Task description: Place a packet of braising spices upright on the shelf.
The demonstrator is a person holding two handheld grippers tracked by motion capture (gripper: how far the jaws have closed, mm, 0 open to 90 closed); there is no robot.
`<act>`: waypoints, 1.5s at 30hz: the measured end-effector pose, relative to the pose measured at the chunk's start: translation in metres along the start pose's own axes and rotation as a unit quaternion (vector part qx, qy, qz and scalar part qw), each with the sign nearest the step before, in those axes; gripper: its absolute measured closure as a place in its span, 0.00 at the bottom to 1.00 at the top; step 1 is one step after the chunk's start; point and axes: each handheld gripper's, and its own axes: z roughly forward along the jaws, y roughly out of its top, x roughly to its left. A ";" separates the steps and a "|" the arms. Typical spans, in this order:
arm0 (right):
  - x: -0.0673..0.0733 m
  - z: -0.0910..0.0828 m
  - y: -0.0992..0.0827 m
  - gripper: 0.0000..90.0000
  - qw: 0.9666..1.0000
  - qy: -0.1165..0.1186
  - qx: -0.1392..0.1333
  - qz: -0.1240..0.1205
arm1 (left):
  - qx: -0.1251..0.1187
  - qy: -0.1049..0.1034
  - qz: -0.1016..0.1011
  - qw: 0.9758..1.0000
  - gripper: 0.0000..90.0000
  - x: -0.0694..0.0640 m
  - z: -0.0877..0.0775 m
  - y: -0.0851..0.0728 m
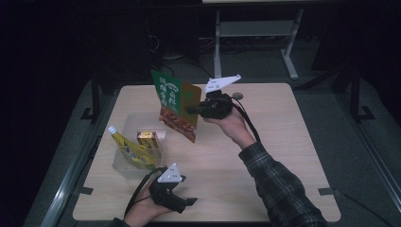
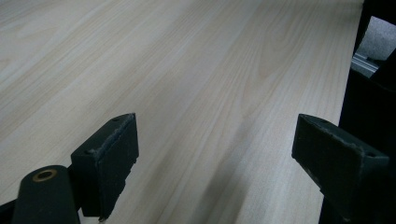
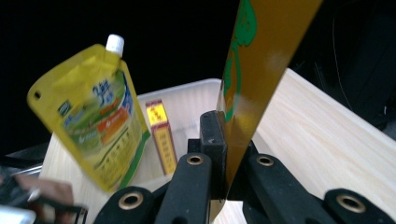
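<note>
One flat green and orange snack packet (image 1: 176, 105) hangs above the table (image 1: 283, 142) near a clear bin (image 1: 124, 124), pinched at its edge by the closed right gripper (image 1: 195, 109). It looks light, floppy and slick, so an edge grip suits it. The left gripper (image 2: 215, 154) rests open, holding nothing.

The snack bag (image 1: 174, 103) — flat, green at the top, orange-brown below with printed food — hung upright in the air above the wooden table (image 1: 283, 142), just beside the clear bin (image 1: 124, 124). Its thin orange edge (image 3: 252, 88) was pinched — held at one side.
</note>
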 end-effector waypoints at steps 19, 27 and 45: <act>0.003 0.084 0.037 1.00 1.000 0.011 0.003 -0.009 | 0.007 -0.007 0.003 1.000 0.16 0.001 0.002 0.000; 0.002 0.104 0.033 1.00 1.000 0.012 0.002 -0.004 | 0.007 -0.005 0.004 1.000 0.16 0.000 0.001 0.000; 0.010 0.129 0.024 1.00 1.000 0.011 0.014 -0.012 | 0.009 -0.011 0.008 1.000 0.16 -0.002 0.002 0.001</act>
